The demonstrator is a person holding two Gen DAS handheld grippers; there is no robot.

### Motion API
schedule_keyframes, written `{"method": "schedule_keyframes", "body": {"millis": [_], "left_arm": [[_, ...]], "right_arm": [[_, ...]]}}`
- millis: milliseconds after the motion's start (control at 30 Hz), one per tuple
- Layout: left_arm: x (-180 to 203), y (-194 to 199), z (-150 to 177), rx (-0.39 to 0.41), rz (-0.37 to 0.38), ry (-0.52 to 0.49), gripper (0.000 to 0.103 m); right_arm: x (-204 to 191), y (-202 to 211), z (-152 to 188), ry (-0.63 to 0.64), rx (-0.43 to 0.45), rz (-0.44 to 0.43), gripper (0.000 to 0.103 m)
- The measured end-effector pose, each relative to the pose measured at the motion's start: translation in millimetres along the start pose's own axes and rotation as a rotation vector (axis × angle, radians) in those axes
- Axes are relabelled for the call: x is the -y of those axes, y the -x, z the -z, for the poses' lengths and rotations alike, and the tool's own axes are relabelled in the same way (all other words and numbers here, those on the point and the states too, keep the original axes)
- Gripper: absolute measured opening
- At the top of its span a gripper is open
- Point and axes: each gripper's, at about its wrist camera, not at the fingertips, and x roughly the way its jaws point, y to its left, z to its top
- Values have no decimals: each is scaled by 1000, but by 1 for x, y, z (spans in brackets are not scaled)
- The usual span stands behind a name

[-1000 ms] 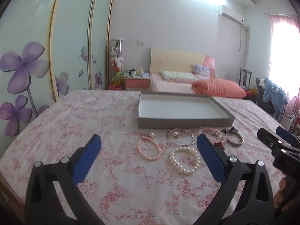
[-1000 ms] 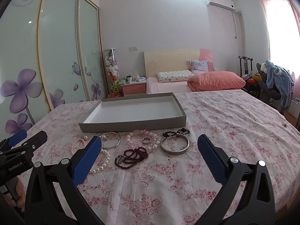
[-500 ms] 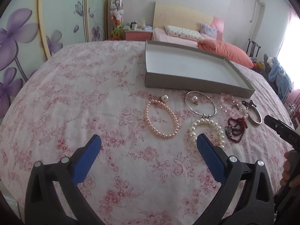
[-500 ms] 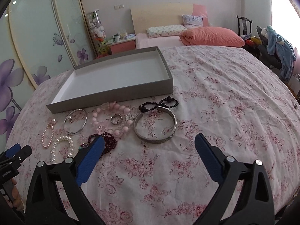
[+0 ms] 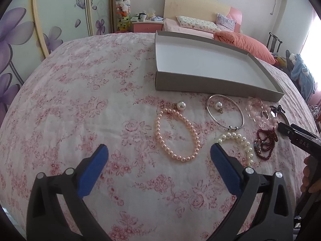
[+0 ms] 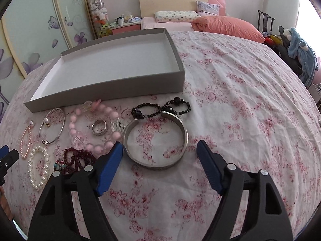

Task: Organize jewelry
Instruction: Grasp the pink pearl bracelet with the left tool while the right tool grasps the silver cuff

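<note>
Hidden/unclear: in the left wrist view the wide silver cuff (image 5: 285, 118) is mostly behind the right tongs' tip; the dark red bead bracelet (image 6: 79, 158) is partly cut off by a blue pad in the right wrist view. Small charms on it too fine to make out.

Change from half a second ago: both cameras sit lower and closer to the jewelry; the pieces themselves lie as before.

Left tongs (image 5: 158, 150): spread wide, holding nothing, above the cloth with the pink pearl bracelet (image 5: 176, 134) between the pads. Right tongs (image 6: 160, 149): also spread wide and empty, framing the cuff's near edge (image 6: 155, 140).

Jewelry lies in a row on the floral-clothed worktop (image 6: 240, 110), just in front of the shallow grey box (image 6: 112, 64), none inside it: white pearl bracelet (image 6: 38, 168), thin silver bangle (image 6: 52, 125), pale pink bead bracelet (image 6: 94, 128) around a silver ring (image 6: 99, 127), black bead bracelet (image 6: 160, 108) touching the cuff's far edge.

Behind: bed with orange pillow (image 6: 226, 28), flowered wardrobe doors (image 5: 60, 14).
</note>
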Motion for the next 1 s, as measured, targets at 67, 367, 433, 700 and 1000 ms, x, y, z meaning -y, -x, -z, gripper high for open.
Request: {"method": "schedule_keyframes", "body": {"millis": [67,367,433,700,1000], "left_arm": [[1,-2,-3,1,-3,0,99],[5,-14,-10,-30,7,1,76],[4,-17,-12,-35,13,10,74],[-6,-17,-18,-27,22,49,49],[12,-21,-15,-11,-72,-48,35]], "right_arm": [[-3,-3,-4,14,8,5,70],[0,-4,-4,29,19,-10,67],[1,-5,-4,25,19,-8,67],[-1,-5,-6,31,20,-5,67],[-3,-11,-12,34,20,3,69]]}}
